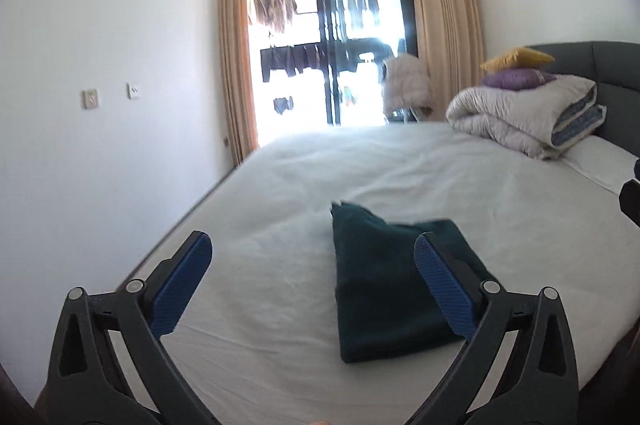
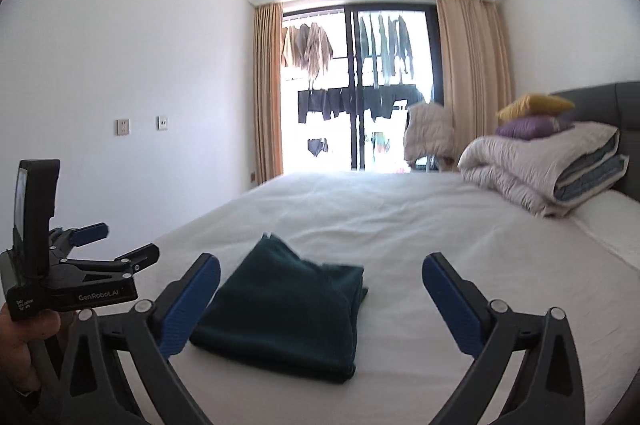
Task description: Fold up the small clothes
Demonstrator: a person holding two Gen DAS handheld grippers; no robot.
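Note:
A dark green garment [image 1: 384, 285] lies folded into a compact pile on the white bed sheet [image 1: 280, 185]. My left gripper [image 1: 312, 245] is open and empty, held above the bed just left of the garment; its right finger overlaps the cloth's right side in this view. In the right wrist view the same garment [image 2: 288, 309] lies ahead between the fingers of my right gripper [image 2: 320, 265], which is open and empty above the bed. The left gripper [image 2: 116, 241] shows at the left edge of that view, held in a hand, with its jaws apart.
A folded grey quilt [image 1: 528, 113] with a purple and a yellow cushion [image 1: 518, 59] sits at the head of the bed by the grey headboard [image 2: 608, 101]. A glass balcony door [image 2: 356, 93] with beige curtains stands beyond the bed. A white wall runs along the left.

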